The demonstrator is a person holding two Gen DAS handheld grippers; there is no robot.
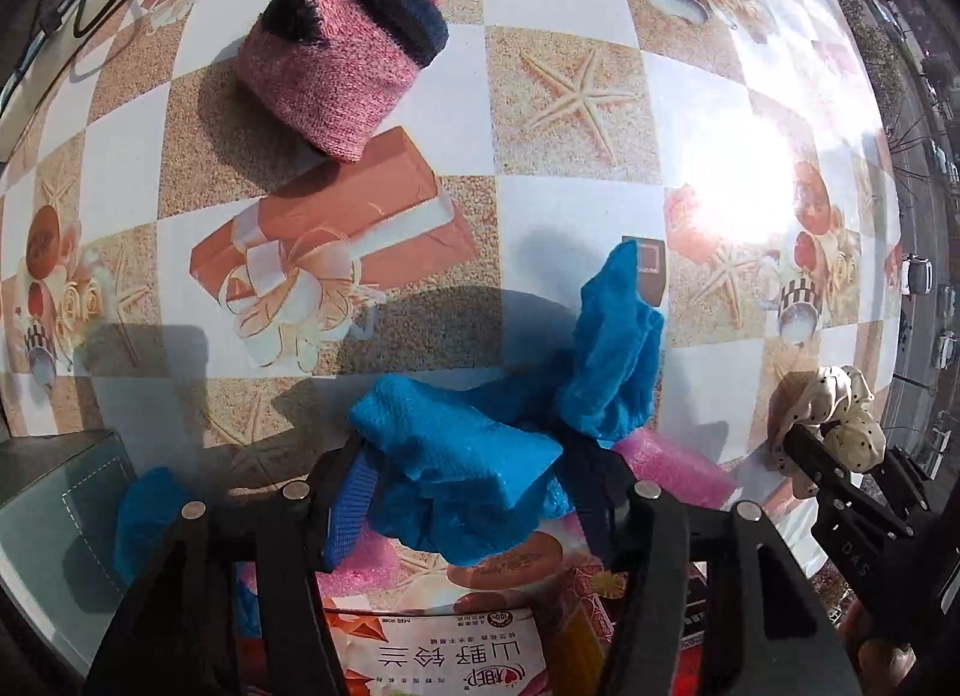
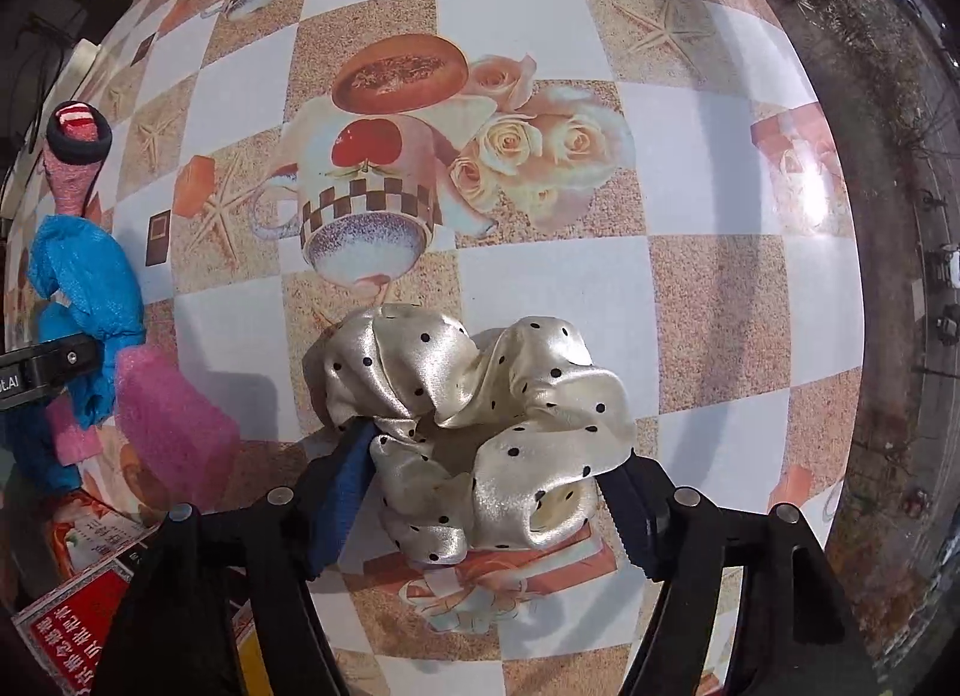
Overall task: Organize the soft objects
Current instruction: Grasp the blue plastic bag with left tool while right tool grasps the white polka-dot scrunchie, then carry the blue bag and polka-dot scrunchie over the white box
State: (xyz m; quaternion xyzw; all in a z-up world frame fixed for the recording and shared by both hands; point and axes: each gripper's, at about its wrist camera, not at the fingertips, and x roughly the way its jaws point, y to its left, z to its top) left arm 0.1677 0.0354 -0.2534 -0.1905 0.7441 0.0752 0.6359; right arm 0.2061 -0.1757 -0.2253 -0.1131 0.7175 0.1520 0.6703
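Left gripper [image 1: 468,474] pinches the blue cloth [image 1: 480,456] above a packet [image 1: 438,660] reading "山野铃兰"; right gripper [image 2: 486,474] pinches the dotted scrunchie [image 2: 480,426].

Sunlight glares off a glossy checkered tablecloth [image 1: 576,204] printed with starfish, roses and cups, street beyond.

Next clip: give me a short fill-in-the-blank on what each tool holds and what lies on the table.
1. The left tool is shut on a crumpled ____ cloth.
2. The right tool grips a cream satin scrunchie dotted with ____ spots.
3. The pink knit sock lying on the table has a cuff coloured ____.
4. Beneath the cloth lie pieces of ____ foam.

Missing words: blue; black; navy; pink
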